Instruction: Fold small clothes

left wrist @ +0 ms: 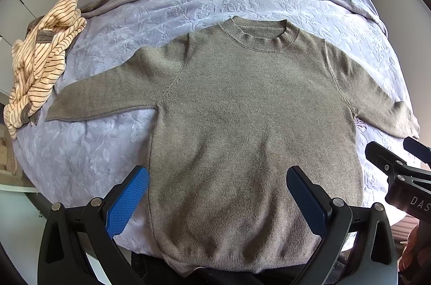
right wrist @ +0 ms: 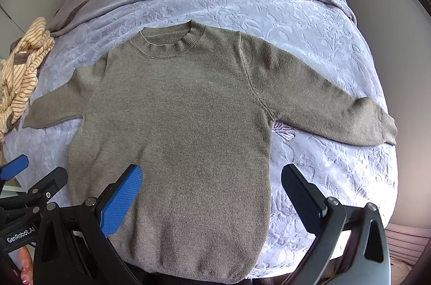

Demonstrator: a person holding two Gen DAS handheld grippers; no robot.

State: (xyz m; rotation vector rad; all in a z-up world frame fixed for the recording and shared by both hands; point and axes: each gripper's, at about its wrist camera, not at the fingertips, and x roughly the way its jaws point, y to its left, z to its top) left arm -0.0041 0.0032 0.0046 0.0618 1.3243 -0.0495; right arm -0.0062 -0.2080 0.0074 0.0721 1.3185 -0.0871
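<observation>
One olive knit sweater (left wrist: 242,101) lies flat, unfolded. My left gripper (left wrist: 216,193) and right gripper (right wrist: 211,190) hover spread, empty. Next, likely: pinch a sleeve (right wrist: 323,99), fold inward.

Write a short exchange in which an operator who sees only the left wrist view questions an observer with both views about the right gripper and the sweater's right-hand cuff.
Operator: Only a piece of the right gripper shows at my frame's edge. Is it open?
Observer: Yes. The right gripper is open and empty, with one of its fingers over the sweater and the other over the bedspread.
Operator: Does the right-hand cuff hang off the bed?
Observer: No drop shows. The cuff rests on the bedspread, right at the bed's edge.
</observation>
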